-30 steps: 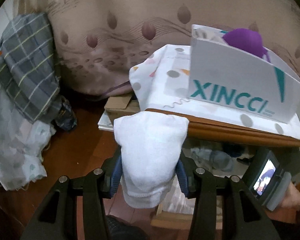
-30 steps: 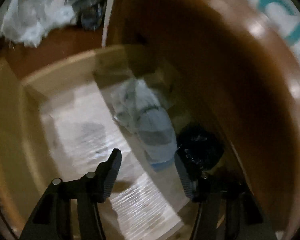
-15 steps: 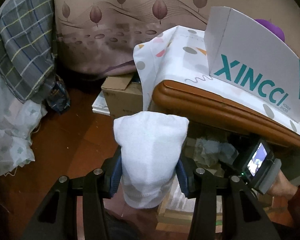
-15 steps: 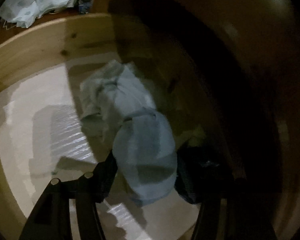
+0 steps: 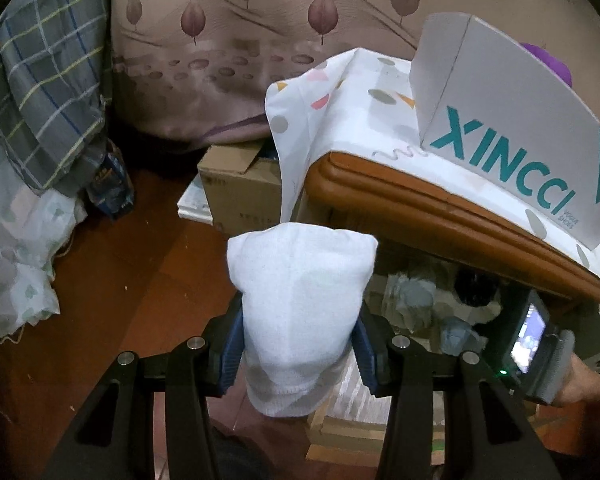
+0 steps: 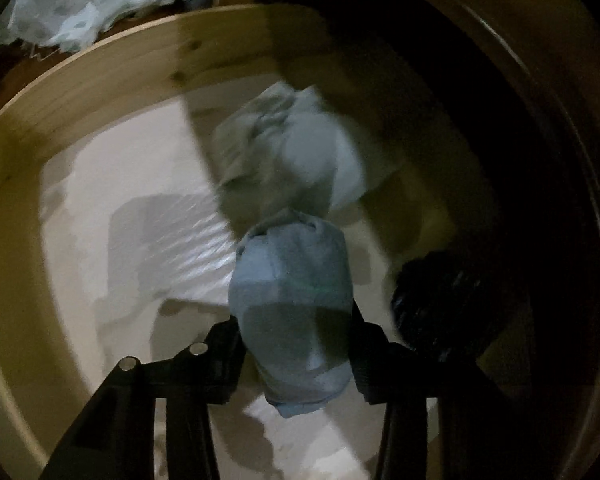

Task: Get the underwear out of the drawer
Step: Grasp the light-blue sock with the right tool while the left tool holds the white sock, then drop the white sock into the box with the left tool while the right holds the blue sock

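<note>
My left gripper (image 5: 298, 340) is shut on a rolled white underwear (image 5: 300, 296) and holds it above the floor beside the open drawer (image 5: 340, 428). In the right wrist view, my right gripper (image 6: 296, 340) is down inside the wooden drawer (image 6: 100, 80). Its jaws are closing, and the pads press both sides of a rolled grey-blue underwear (image 6: 292, 292). Behind that lies a pale crumpled bundle (image 6: 284, 152). A black bundle (image 6: 440, 300) sits to the right in shadow.
An orange-brown cabinet top (image 5: 420, 200) under a dotted white cloth (image 5: 360, 92) overhangs the drawer and bears a white XINCCI box (image 5: 520, 148). A cardboard box (image 5: 236, 184) stands on the red-brown floor (image 5: 140, 280). Plaid fabric (image 5: 40, 80) hangs at the left.
The right gripper sank deeper into the drawer and its jaws closed around the grey-blue underwear. The left gripper dropped a little, still holding the white underwear.
</note>
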`<state>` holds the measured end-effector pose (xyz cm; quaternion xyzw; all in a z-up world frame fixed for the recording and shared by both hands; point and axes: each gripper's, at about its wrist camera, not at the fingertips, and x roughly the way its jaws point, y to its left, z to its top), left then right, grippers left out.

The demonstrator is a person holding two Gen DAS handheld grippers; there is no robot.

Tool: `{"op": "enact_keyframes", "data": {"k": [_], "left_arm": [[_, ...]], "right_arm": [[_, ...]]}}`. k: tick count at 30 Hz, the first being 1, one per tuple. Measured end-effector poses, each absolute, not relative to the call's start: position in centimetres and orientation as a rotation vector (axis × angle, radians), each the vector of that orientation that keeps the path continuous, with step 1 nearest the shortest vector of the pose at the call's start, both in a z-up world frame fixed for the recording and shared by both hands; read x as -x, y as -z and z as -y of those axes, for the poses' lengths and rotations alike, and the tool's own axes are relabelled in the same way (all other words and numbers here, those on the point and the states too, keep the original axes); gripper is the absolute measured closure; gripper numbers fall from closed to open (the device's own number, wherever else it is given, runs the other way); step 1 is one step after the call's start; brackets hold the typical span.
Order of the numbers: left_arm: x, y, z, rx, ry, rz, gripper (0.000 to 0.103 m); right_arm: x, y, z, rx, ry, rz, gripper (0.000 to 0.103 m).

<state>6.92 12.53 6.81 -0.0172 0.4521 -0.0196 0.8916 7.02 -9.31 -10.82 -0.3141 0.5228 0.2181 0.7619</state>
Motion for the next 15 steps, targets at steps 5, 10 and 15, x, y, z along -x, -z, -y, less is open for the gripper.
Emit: {"op": "enact_keyframes", "data": {"k": [5,10,15], "left_arm": [[-7.0,-6.3,-13.2,0.059,0.025,-0.952,0.059],[-7.1,-6.4,-13.6,0.091,0.023,-0.951,0.059],[-7.1,-6.3,-13.2,0.082,0.022,-0.946,0.059]], "right_arm": [[-5.0,8.2,10.4,0.589,-0.477,-1.184,0.061],[-2.8,3.7,12.4,0.4,-0.406,-1.143,0.061],[-0.4,0.9,14.7,0.121,-0.293,-1.065,0.061]]}}
